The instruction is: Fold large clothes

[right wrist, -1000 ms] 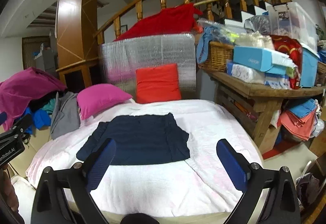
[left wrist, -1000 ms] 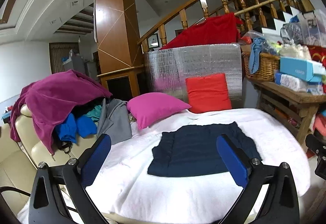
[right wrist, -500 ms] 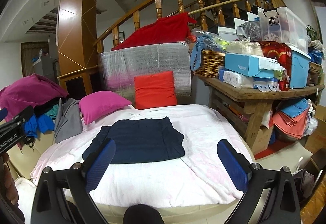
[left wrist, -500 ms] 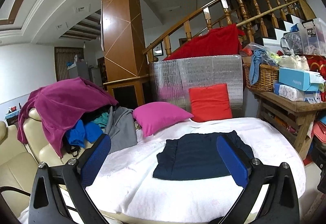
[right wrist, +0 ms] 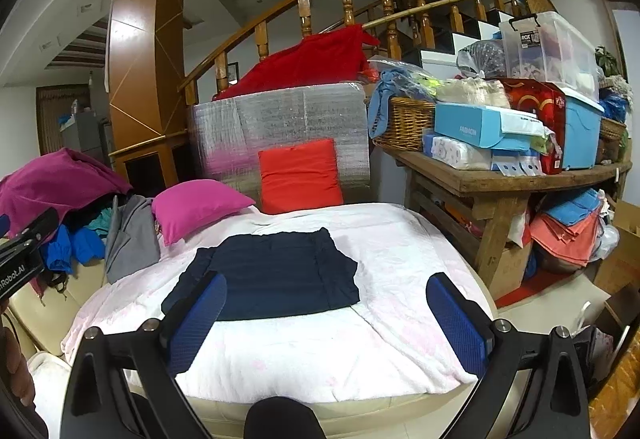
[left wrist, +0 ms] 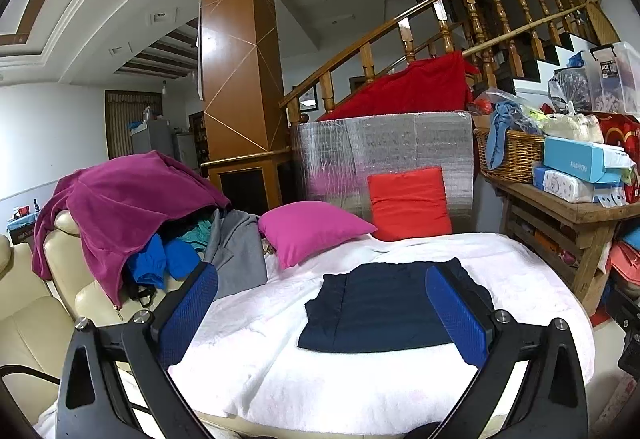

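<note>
A dark navy garment (left wrist: 384,307) (right wrist: 276,275) lies flat in a rough rectangle on the white blanket (left wrist: 288,367) (right wrist: 328,351) that covers the round surface. My left gripper (left wrist: 320,315) hangs open above the blanket's near left side, short of the garment, with nothing between its blue pads. My right gripper (right wrist: 328,323) is open too, held back from the garment's near edge and empty. A pile of unfolded clothes (left wrist: 132,207) (right wrist: 60,183), magenta on top with blue and grey beneath, lies over a cream sofa at the left.
A pink pillow (left wrist: 312,227) and a red cushion (left wrist: 408,203) rest at the blanket's far side against a silver foil panel (left wrist: 384,147). A wooden bench (right wrist: 500,179) loaded with boxes and a basket stands right. Part of the left gripper's body (right wrist: 24,259) shows at the right view's left edge.
Both grippers have pulled back and risen away from the garment, which now looks smaller and farther off. Both stay open and the garment has not moved.
</note>
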A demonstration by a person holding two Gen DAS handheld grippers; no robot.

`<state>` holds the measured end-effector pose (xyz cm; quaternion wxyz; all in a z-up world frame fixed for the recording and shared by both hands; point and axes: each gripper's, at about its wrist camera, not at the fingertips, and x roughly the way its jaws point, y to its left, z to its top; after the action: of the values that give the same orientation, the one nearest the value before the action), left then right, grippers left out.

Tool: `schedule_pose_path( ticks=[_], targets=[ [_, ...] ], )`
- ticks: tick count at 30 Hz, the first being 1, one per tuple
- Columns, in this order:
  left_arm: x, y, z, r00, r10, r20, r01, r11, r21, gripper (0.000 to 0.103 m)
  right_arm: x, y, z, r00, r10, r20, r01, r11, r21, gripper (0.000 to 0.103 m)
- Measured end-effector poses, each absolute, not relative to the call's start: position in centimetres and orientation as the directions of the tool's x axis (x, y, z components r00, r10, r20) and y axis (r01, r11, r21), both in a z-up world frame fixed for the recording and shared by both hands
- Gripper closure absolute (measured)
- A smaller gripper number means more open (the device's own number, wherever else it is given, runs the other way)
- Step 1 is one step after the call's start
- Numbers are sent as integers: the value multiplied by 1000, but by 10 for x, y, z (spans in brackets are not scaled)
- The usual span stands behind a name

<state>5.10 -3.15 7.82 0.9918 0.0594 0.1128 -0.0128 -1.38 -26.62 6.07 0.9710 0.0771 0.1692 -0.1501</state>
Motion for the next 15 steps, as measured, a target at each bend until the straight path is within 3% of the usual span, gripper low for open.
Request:
schedule_pose_path(
  ticks=[15],
  targets=[
    [51,-29,74,972,-16,-234,44,992,117,0,-7,-266,53,893,-254,-372,313,944,107,2]
  ],
)
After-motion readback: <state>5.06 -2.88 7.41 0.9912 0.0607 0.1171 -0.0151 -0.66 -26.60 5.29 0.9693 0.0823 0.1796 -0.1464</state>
